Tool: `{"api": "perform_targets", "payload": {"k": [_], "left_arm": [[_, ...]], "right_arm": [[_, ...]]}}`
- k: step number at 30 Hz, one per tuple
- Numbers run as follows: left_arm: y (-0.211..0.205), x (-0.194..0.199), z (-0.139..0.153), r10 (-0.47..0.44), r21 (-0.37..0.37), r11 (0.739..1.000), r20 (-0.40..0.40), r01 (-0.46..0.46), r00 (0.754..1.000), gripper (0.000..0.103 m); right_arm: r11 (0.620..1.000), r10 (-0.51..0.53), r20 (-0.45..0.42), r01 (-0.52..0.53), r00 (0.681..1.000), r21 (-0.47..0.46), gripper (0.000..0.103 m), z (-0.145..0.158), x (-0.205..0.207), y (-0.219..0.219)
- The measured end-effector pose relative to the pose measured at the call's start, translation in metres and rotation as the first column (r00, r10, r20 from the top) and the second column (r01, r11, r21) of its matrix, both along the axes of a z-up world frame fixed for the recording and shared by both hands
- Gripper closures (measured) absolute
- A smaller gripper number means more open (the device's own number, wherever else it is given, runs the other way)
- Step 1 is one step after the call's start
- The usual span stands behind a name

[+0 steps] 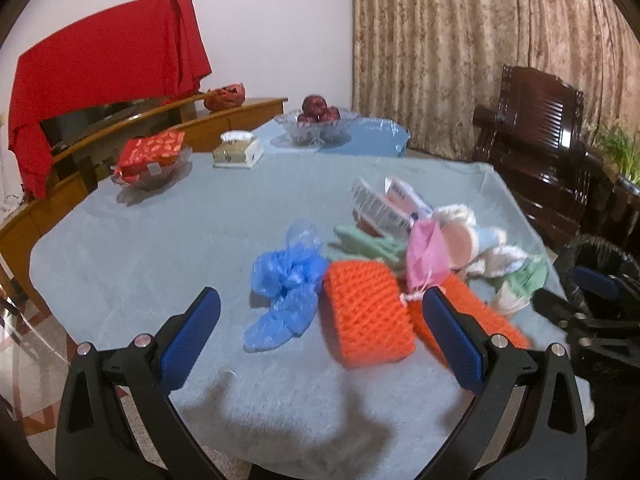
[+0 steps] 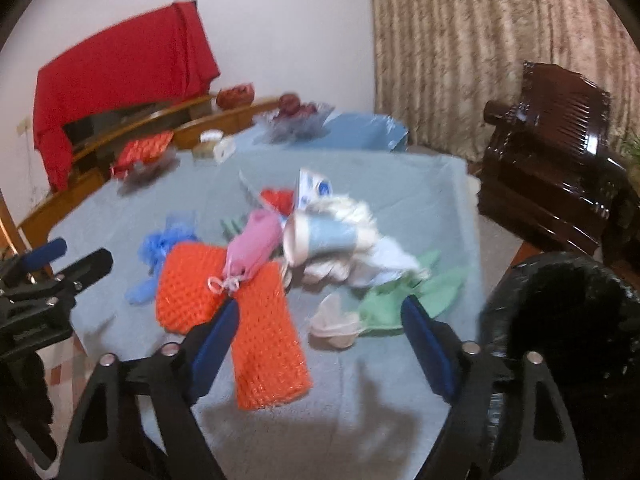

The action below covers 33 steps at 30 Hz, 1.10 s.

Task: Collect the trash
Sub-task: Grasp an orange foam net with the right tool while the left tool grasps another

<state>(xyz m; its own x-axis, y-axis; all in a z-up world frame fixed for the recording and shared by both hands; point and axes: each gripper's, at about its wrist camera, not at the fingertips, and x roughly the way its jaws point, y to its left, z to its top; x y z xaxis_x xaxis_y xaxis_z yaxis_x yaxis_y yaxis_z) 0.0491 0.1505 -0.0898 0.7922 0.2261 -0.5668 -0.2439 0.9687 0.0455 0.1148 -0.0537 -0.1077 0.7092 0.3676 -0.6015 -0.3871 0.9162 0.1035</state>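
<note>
A: Both tools are hanging open with nothing between the jaws. The left gripper (image 1: 320, 336) is facing the near orange foam net (image 1: 368, 312); the right gripper (image 2: 320, 320) is over the second orange net (image 2: 268, 344).

B: Better to be pinching one light piece only, low at its edge. The trash pile (image 2: 320, 240) is lying mid-table.

A: The black-lined bin (image 2: 560, 320) at the right is looking empty. Farther, a glass bowl (image 1: 316, 128) is holding red fruit.

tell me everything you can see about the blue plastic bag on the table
The blue plastic bag is thin, translucent, crumpled film bunched into a loose knot, with one tail trailing toward the camera. It lies flat on the grey tablecloth at the left edge of the trash pile, its right side against an orange foam net. Nothing grips it.
</note>
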Motion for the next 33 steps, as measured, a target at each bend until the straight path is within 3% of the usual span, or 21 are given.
{"api": "perform_targets", "payload": {"k": [3,11,16,18,21,22,26,30,33], "left_arm": [[0.004,0.002,-0.009,-0.002,-0.018,1.0,-0.016,0.002,1.0,0.005],[0.012,0.009,-0.027,-0.01,-0.065,0.998,-0.054,0.006,0.998,0.012],[0.012,0.012,-0.033,-0.016,-0.08,0.997,-0.072,0.01,0.997,0.015],[0.01,0.013,-0.034,-0.024,-0.091,0.996,-0.079,0.017,0.997,0.017],[0.005,0.015,-0.037,-0.036,-0.11,0.994,-0.088,0.026,0.996,0.018],[0.003,0.017,-0.038,-0.043,-0.113,0.993,-0.091,0.033,0.995,0.023],[-0.008,0.025,-0.045,-0.083,-0.146,0.987,-0.11,0.067,0.99,0.029],[-0.019,0.038,-0.053,-0.089,-0.129,0.989,-0.133,0.072,0.987,0.033],[-0.022,0.048,-0.061,-0.085,-0.109,0.992,-0.17,0.067,0.982,0.043]], "right_arm": [[1.0,0.014,-0.035,-0.015,0.999,-0.01,0.035,-0.016,0.008,0.009],[0.998,0.024,-0.122,-0.031,0.992,-0.051,0.042,-0.05,0.019,0.023],[0.997,0.066,-0.178,-0.074,0.982,-0.036,0.068,-0.064,0.019,0.028],[0.993,0.1,-0.173,-0.108,0.98,-0.038,0.088,-0.062,0.016,0.031],[0.987,0.143,-0.151,-0.152,0.978,-0.051,0.091,-0.056,0.009,0.035],[0.987,0.149,-0.148,-0.157,0.978,-0.046,0.091,-0.054,0.008,0.033],[0.992,0.122,-0.146,-0.124,0.982,-0.005,0.091,-0.045,0.009,0.02],[0.995,0.103,-0.13,-0.104,0.986,0.004,0.091,-0.037,0.011,0.009],[0.996,0.086,-0.117,-0.086,0.989,0.005,0.091,-0.033,0.012,0.004]]}}
